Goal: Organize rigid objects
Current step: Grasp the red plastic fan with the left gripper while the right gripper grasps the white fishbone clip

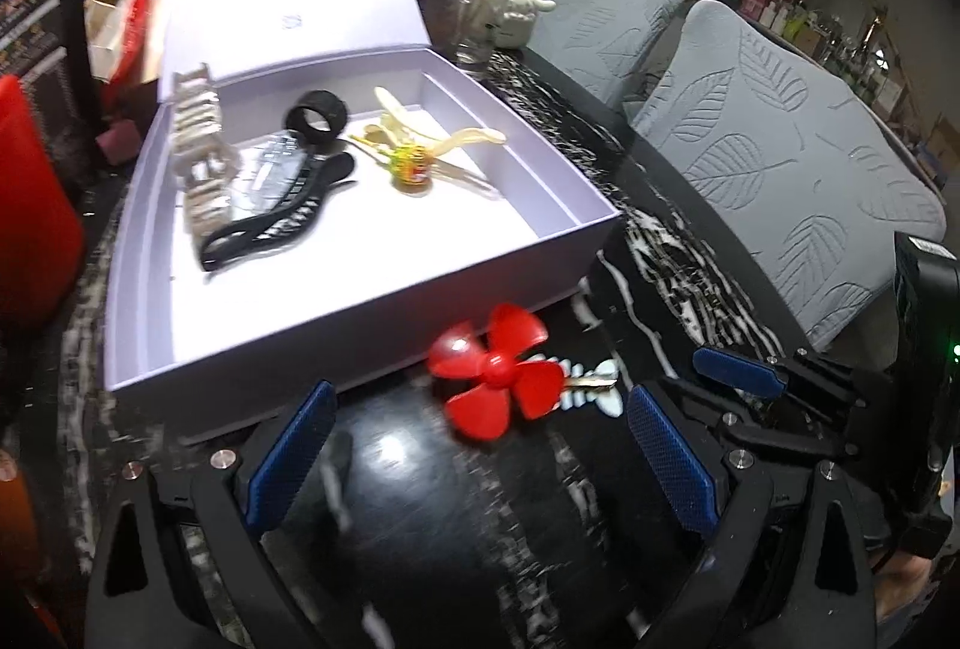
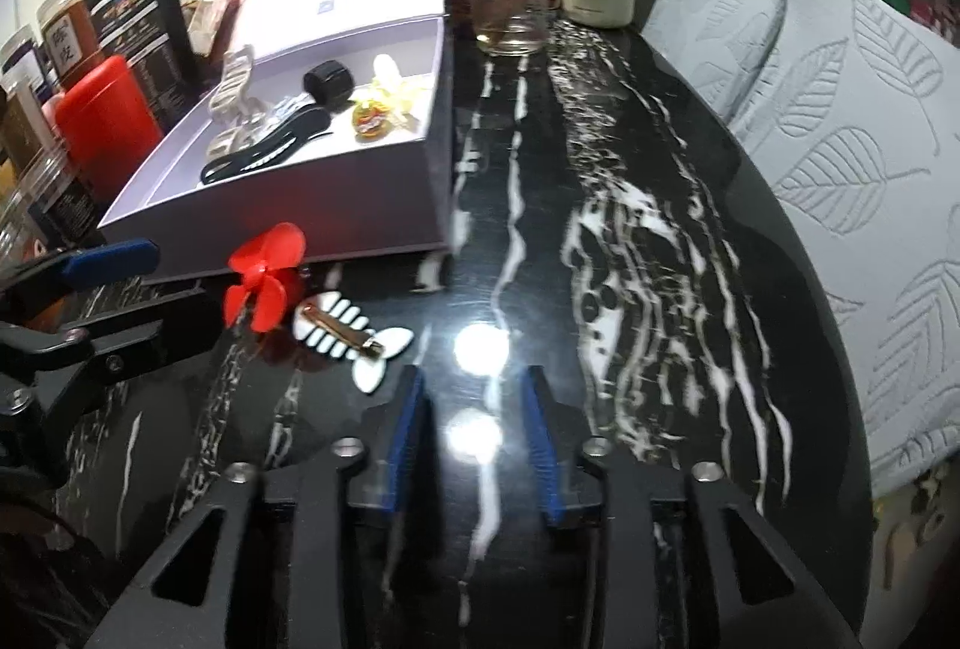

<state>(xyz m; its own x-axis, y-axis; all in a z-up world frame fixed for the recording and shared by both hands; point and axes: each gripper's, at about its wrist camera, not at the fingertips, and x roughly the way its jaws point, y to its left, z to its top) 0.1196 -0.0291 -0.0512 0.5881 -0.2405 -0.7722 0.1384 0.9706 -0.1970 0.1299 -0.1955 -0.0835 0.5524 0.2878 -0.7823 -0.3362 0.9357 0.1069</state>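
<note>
The red propeller (image 1: 495, 379) and the white fishbone hair clip (image 1: 591, 388) lie touching each other on the black marble table (image 2: 600, 229), just outside the near wall of the lilac box (image 1: 372, 331), close to its near right corner. Neither is in the box yet.

Inside the box already lie a cream claw clip (image 1: 201, 150), a black hair clip (image 1: 279, 217), a black ring (image 1: 317, 117) and a yellow dragonfly toy (image 1: 414, 150), gathered toward the back half; the front half of the floor is bare.

The left gripper (image 1: 480, 445) hovers with its jaws wide, the propeller ahead of its fingertips and nothing between the pads. The right gripper (image 2: 474, 433) has its jaws narrow and empty, over bare marble to the right of the fishbone clip.

The risks, as I judge them:
- The two pieces touch, so closing on the propeller may drag or flick the clip along the glossy top.
- The propeller's thin blades give poor purchase; a grip on a blade tip could let it spin out.
- The box wall is just beside them, so a low carry could catch on its rim or shove the box toward the drinking glass (image 2: 510, 6) near the table's far edge.
- The grippers are near each other and could collide if both reach in.
</note>
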